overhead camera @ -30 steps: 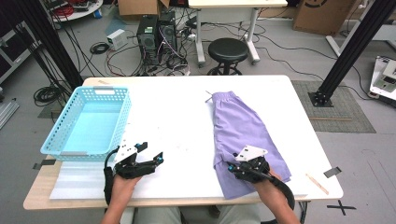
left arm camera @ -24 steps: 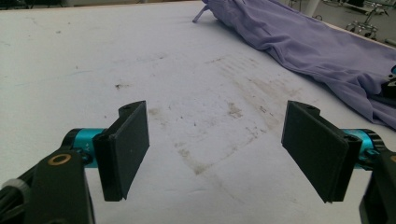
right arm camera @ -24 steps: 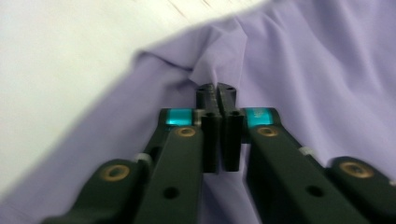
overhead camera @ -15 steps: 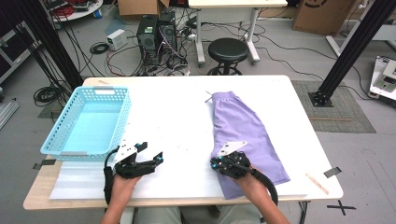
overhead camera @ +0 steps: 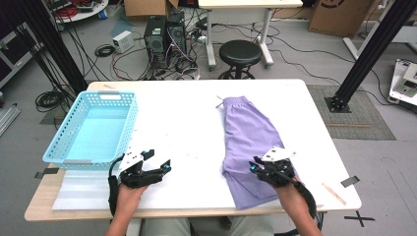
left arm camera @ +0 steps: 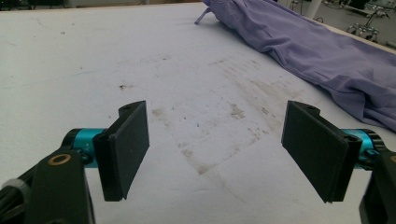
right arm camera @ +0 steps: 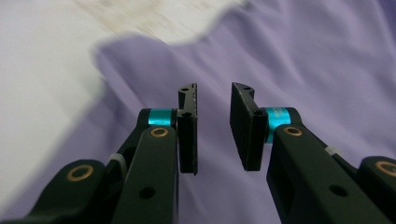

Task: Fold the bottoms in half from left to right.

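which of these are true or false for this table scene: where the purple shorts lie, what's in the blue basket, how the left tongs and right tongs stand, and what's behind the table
1. The purple shorts lie inside the blue basket. False: they lie flat on the white table, to the right of the basket.
2. The blue basket has nothing in it. True.
3. The left tongs stand wide open over bare table. True.
4. The right tongs are clamped on a wooden stick. False: their jaws stand apart by a narrow gap, over the shorts' purple cloth, with nothing between them.
5. A black round stool stands on the floor behind the table. True.
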